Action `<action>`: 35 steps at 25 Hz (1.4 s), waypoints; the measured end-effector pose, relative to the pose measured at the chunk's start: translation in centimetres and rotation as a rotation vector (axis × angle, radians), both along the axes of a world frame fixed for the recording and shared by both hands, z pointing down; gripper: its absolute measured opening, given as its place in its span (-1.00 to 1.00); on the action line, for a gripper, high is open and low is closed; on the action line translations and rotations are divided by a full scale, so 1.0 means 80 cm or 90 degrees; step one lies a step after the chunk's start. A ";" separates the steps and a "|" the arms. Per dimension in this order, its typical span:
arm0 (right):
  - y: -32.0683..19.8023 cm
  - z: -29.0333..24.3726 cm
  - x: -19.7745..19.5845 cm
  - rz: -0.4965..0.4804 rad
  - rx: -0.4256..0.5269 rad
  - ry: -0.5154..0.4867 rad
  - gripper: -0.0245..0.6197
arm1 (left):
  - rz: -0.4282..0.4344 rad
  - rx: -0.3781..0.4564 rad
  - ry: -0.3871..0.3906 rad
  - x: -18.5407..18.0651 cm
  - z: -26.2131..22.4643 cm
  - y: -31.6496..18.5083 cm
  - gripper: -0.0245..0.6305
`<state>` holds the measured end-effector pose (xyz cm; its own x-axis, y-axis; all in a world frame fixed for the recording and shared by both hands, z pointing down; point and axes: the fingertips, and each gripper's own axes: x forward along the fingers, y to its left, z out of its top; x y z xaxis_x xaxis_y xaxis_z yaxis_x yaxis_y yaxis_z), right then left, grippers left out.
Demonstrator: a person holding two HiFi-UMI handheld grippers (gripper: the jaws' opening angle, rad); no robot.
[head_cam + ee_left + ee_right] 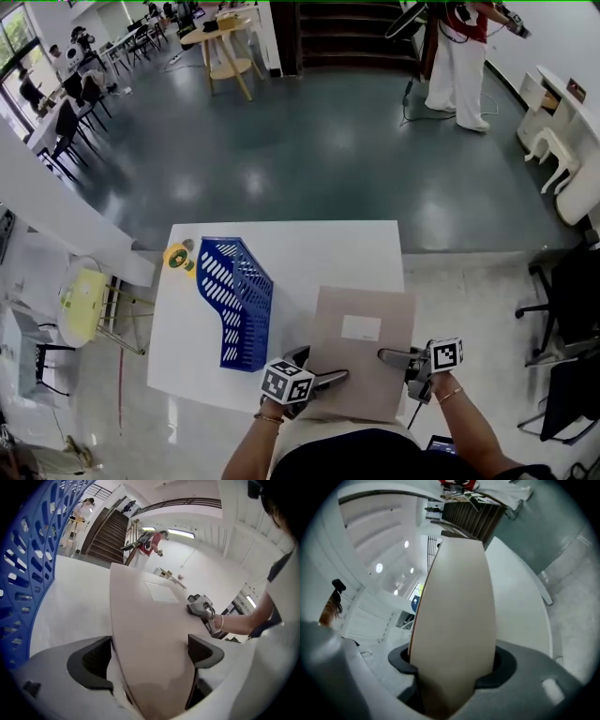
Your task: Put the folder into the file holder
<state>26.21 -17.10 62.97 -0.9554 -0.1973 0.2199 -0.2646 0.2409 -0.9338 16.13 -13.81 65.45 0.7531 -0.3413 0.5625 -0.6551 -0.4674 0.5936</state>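
Observation:
A beige folder (361, 352) with a white label is at the near edge of the white table (309, 246), its near end toward me. My left gripper (328, 375) grips its near left corner; in the left gripper view the folder (150, 620) fills the gap between the jaws (150, 657). My right gripper (386, 356) is at the folder's right edge, with the folder (459, 611) between its jaws (452, 662), which stand a little apart. The blue mesh file holder (234, 300) stands left of the folder, and its wall (23, 573) shows beside the left gripper.
A yellow tape roll (178, 258) lies at the table's far left corner. A yellow-seated stool (84, 298) stands left of the table and black chairs (572, 309) to the right. A person (459, 56) stands far off across the grey floor.

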 end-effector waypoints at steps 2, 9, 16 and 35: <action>-0.001 0.001 0.007 0.021 -0.015 -0.008 -0.03 | 0.003 -0.001 -0.001 0.003 -0.001 0.002 0.62; 0.009 -0.015 0.014 0.021 0.001 -0.021 -0.10 | 0.003 0.015 -0.015 0.011 -0.013 0.013 0.62; 0.022 -0.057 0.024 0.009 0.034 -0.036 -0.11 | -0.025 0.070 -0.016 0.020 -0.061 0.026 0.62; 0.090 -0.142 -0.015 -0.060 0.118 -0.110 -0.13 | -0.150 0.302 -0.034 -0.033 -0.198 0.096 0.61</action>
<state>24.99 -9.89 51.63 -0.9916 -0.1278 0.0203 -0.0735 0.4276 -0.9010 13.52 -6.12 49.63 0.5999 -0.7241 0.3403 -0.7983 -0.5129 0.3158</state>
